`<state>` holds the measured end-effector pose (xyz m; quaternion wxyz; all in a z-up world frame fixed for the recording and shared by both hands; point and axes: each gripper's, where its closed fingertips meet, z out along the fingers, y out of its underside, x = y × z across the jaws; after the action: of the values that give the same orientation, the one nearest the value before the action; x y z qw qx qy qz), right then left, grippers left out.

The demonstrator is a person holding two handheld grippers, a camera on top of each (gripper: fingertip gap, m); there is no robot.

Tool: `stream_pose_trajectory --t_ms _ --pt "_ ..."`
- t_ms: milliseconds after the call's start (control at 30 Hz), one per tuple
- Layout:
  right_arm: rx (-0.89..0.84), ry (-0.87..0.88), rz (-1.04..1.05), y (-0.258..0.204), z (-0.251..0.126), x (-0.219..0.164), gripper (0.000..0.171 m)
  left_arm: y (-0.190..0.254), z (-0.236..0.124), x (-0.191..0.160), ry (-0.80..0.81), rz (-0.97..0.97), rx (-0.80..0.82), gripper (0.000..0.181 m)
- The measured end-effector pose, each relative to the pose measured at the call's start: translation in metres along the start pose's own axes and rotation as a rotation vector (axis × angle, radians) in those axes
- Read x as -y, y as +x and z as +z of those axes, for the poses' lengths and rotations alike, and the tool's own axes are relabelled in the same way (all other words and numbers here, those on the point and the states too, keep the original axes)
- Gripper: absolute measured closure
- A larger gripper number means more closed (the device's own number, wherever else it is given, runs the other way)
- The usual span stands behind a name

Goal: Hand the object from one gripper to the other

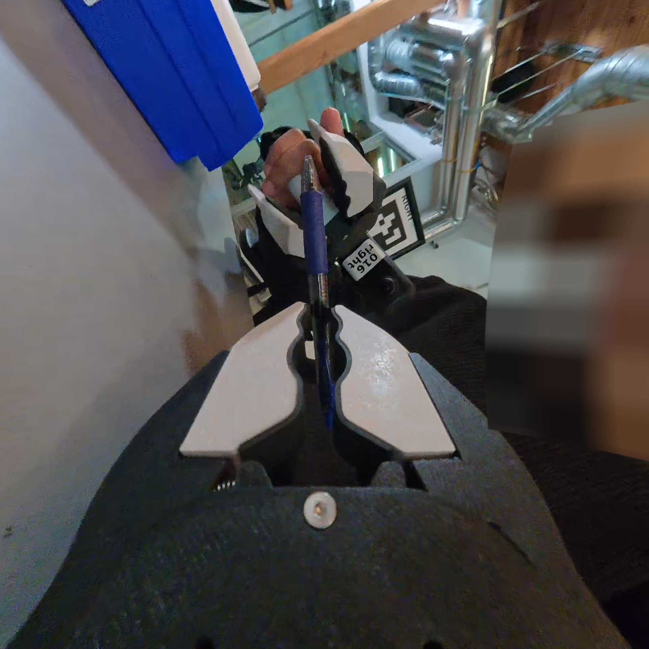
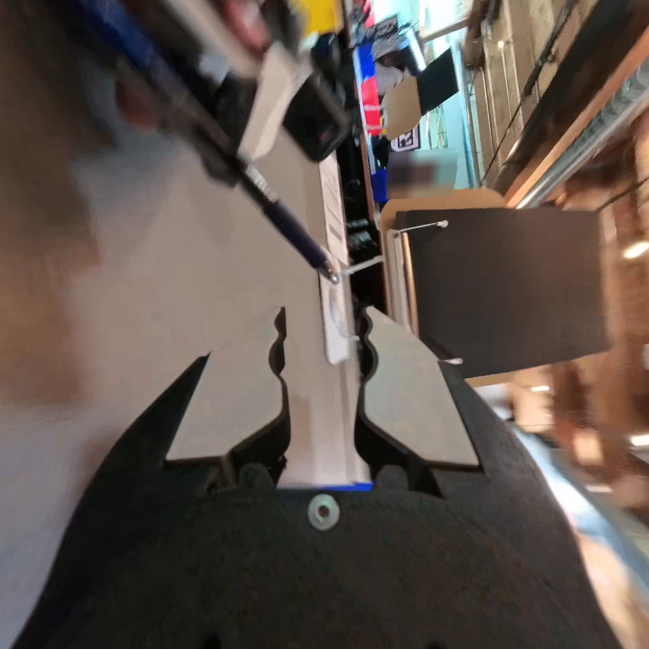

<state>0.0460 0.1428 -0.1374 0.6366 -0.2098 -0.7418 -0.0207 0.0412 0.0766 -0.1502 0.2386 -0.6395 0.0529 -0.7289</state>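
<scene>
A blue pen (image 1: 315,231) with a clear front end sticks forward out of my left gripper (image 1: 319,306), which is shut on its rear half. My right gripper (image 1: 281,156) faces it farther off, its white fingers (image 1: 351,175) spread on either side of the pen's front end. In the right wrist view my right gripper (image 2: 323,309) is open and empty. The pen (image 2: 291,228) comes in from the upper left, its tip a little ahead of the fingertips and apart from them. The left gripper (image 2: 207,140) holding it is blurred.
A hand (image 1: 284,165) shows behind the right gripper, and a dark sleeve (image 1: 439,333) lies below it. A blue box (image 1: 168,77), a wooden beam (image 1: 333,35) and metal ducts (image 1: 456,105) are behind. A black panel (image 2: 509,281) stands at the right.
</scene>
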Motion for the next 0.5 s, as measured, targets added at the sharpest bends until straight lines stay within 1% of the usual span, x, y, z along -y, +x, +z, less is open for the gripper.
stream_pose_trajectory --t_ms 33,67,100,133,167,233,300,500 --pt "-0.010 -0.042 -0.147 -0.007 0.002 -0.003 0.136 0.001 0.001 -0.003 -0.021 0.012 0.015 0.171" --pt "-0.013 -0.053 -0.267 -0.015 0.003 -0.003 0.141 0.002 0.002 -0.005 -0.027 0.020 0.022 0.171" --pt "-0.015 -0.039 -0.349 -0.022 0.005 0.001 0.146 0.002 0.002 -0.006 -0.025 0.016 0.025 0.171" --pt "-0.023 -0.013 -0.394 -0.025 0.006 0.007 0.147 0.001 0.001 -0.006 -0.022 0.009 0.031 0.171" --pt "-0.034 0.007 -0.412 -0.025 0.006 0.015 0.146 0.000 0.000 -0.008 -0.018 0.004 0.037 0.171" --pt "-0.067 0.045 -0.410 -0.019 0.007 0.028 0.139 -0.002 -0.002 -0.009 -0.012 -0.016 0.039 0.171" --pt "-0.082 0.065 -0.423 -0.018 0.008 0.033 0.138 0.000 -0.003 -0.011 -0.009 -0.012 0.041 0.171" --pt "-0.104 0.102 -0.472 -0.019 0.011 0.038 0.149 0.002 0.000 -0.024 -0.059 -0.017 0.045 0.171"
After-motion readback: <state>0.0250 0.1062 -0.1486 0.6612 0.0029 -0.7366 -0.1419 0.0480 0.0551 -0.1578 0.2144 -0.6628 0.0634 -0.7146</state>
